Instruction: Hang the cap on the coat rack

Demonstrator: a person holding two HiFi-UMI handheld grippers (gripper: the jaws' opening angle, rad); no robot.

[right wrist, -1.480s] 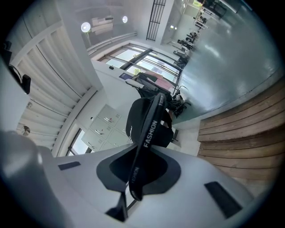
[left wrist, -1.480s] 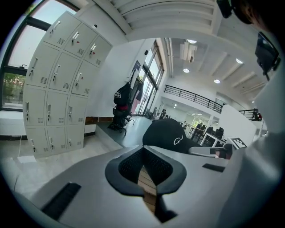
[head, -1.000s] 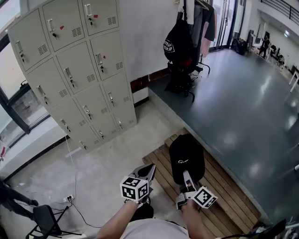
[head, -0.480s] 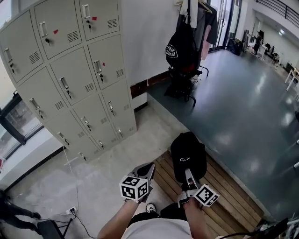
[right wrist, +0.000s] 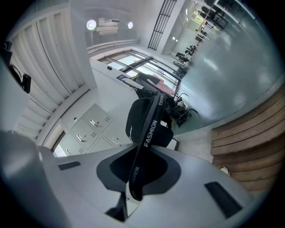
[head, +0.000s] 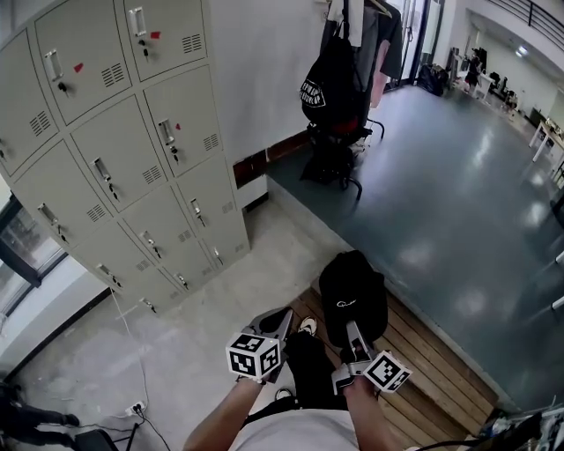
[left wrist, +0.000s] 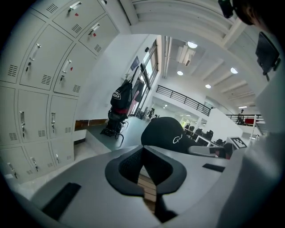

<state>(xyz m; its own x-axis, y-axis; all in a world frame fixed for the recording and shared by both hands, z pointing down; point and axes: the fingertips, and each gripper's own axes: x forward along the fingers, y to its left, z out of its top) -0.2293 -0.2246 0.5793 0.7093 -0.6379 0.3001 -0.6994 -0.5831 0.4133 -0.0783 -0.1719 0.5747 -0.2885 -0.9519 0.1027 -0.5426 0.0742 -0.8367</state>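
Note:
My right gripper [head: 354, 333] is shut on the black cap [head: 352, 291], gripping its printed strap [right wrist: 149, 133] between the pads. The cap's crown points away from me, over the wooden boards. In the right gripper view the cap [right wrist: 143, 118] partly covers the coat rack behind it. My left gripper [head: 284, 319] is beside the cap on the left, jaws shut and holding nothing; its own view shows the tips [left wrist: 143, 151] touching and the cap [left wrist: 164, 133] to the right. The coat rack [head: 352, 26] stands far ahead, bearing a black bag [head: 328, 88] and clothes.
Grey lockers [head: 123, 150] line the left wall. A dark raised floor [head: 458, 203] begins ahead, with a chair [head: 339, 163] under the rack. Wooden boards [head: 423, 365] lie below the right gripper. My leg and shoe [head: 305, 328] show between the grippers. A cable and socket [head: 137, 408] lie lower left.
The whole scene has slid toward me and left as I walk forward. A leg and shoe have come into view. Both grippers keep their pose, the cap still held.

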